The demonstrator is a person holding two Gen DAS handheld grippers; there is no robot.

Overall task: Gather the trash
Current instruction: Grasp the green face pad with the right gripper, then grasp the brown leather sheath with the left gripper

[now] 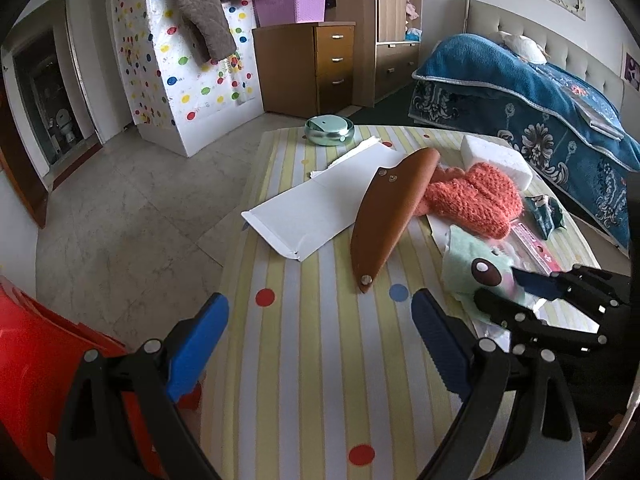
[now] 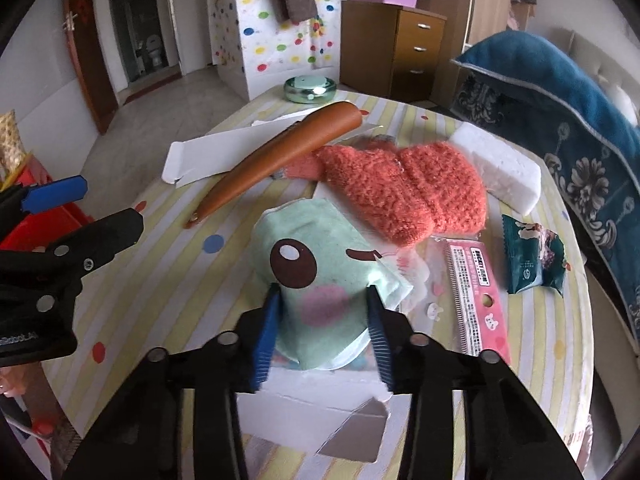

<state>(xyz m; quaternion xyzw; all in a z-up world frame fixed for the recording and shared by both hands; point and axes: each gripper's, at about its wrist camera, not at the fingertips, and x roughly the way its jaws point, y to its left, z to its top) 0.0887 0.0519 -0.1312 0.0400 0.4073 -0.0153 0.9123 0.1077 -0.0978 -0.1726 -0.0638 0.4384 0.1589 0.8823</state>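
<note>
Bench (image 2: 132, 316): yellow-and-white striped cloth with coloured dots, cluttered. Landmark = orange knitted woolly item (image 2: 404, 188) mid-bench. Left of it, flat white cardboard sheet (image 1: 320, 208), and lying across that sheet's edge a long tapered brown leather sheath (image 1: 390, 216) with metal rivets, its wide end touching the knit. Right of the knit and behind it, white foam block (image 2: 500, 164), touching or just under the knit's edge; cannot tell which. In front of the knit, nearer the camera: mint-green soft packet with a cartoon eye and pink cheek (image 2: 316, 280), sitting on a white torn-open carton (image 2: 304, 408). Right of the packet, pink flat plastic-wrapped card with small print (image 2: 476, 296); further right, crumpled dark green snack wrapper (image 2: 532, 260). Far edge of bench, well behind the knit: round pale-green metal tin (image 2: 310, 88). Red plastic bin (image 1: 36, 364) off the bench's left side, low. Right tongs (image 2: 322, 320): blue pads either side of the green packet's near end, pressing its sides, gripping it. Packet sits on the carton, not clearly lifted. Left tongs (image 1: 320, 340): jaws spread wide, nothing between them, over bare cloth at the near-left of the bench, well away from the knit.
</note>
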